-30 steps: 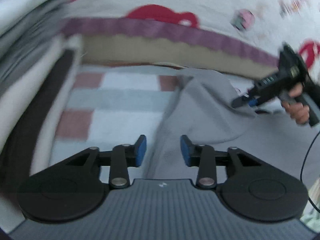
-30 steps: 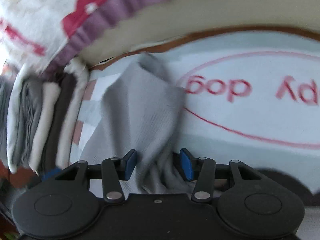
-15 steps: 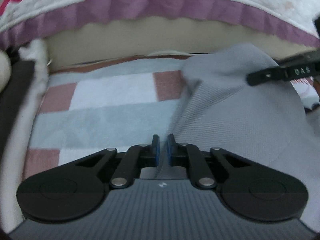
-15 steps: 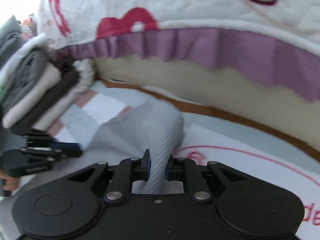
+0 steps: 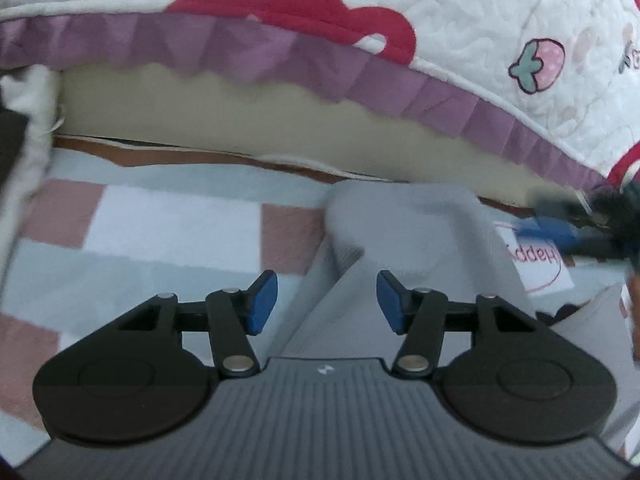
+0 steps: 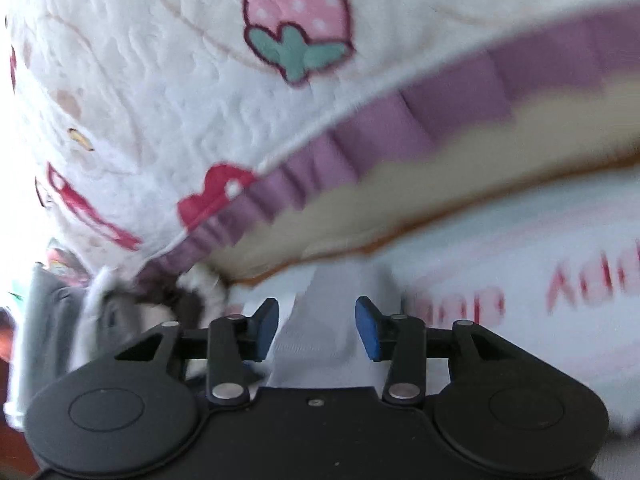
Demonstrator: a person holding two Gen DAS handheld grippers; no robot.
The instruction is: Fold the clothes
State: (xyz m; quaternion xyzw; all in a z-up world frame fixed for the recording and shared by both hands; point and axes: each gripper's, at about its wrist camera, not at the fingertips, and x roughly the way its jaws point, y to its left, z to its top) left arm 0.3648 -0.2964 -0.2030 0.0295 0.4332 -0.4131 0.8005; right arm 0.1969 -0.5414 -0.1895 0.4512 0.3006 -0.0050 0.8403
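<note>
Left gripper (image 5: 326, 306) is opening, its blue pads clear of the grey garment (image 5: 408, 240) that lies between and beyond them; half a second ago the pads were pinched together. That garment lies folded on the checked mat (image 5: 160, 240), its far fold rounded, just short of the quilt (image 5: 460, 40). Blurred at the right edge is the right gripper (image 5: 576, 232).

Right gripper (image 6: 316, 330), in its own view, is opening too, having let go of the garment (image 6: 344, 304); its pale ribbed fold shows between the pads untouched, below the quilt (image 6: 160, 80). Left of the garment stands a stack (image 6: 52, 320) of folded clothes.
</note>
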